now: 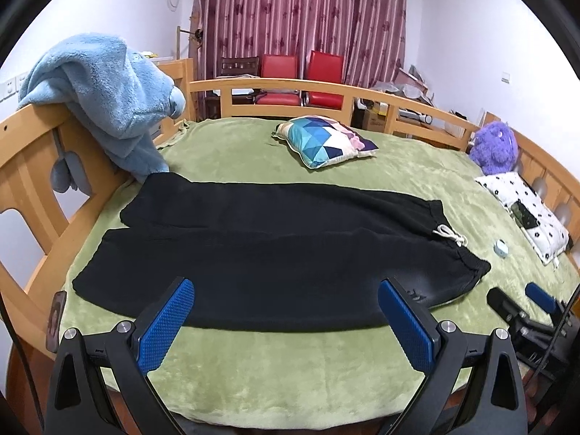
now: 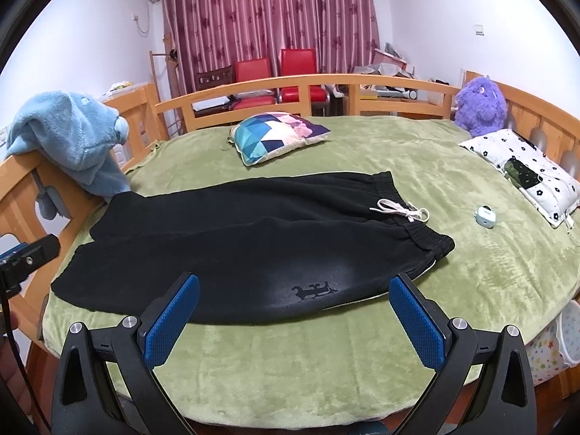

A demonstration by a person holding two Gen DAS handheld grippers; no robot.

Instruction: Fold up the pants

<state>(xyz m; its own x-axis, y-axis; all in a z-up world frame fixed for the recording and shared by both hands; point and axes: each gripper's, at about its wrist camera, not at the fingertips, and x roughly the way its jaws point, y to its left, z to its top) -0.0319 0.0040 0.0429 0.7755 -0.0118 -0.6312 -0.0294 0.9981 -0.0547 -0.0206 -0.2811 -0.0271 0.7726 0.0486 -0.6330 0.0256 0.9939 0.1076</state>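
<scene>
While the pants (image 1: 275, 250) lie spread flat across the green blanket (image 1: 290, 369), waistband to your right and legs to your left, you hold both grippers just short of their near edge. The left gripper (image 1: 286, 308) and right gripper (image 2: 294, 304) gape wide and empty, probably ready for the first fold.

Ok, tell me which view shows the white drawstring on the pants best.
The right wrist view: the drawstring lies closer to centre there, its bow and loose ends spread out against the black pants. The left wrist view shows it too, but smaller, bunched and further toward the side.
</scene>
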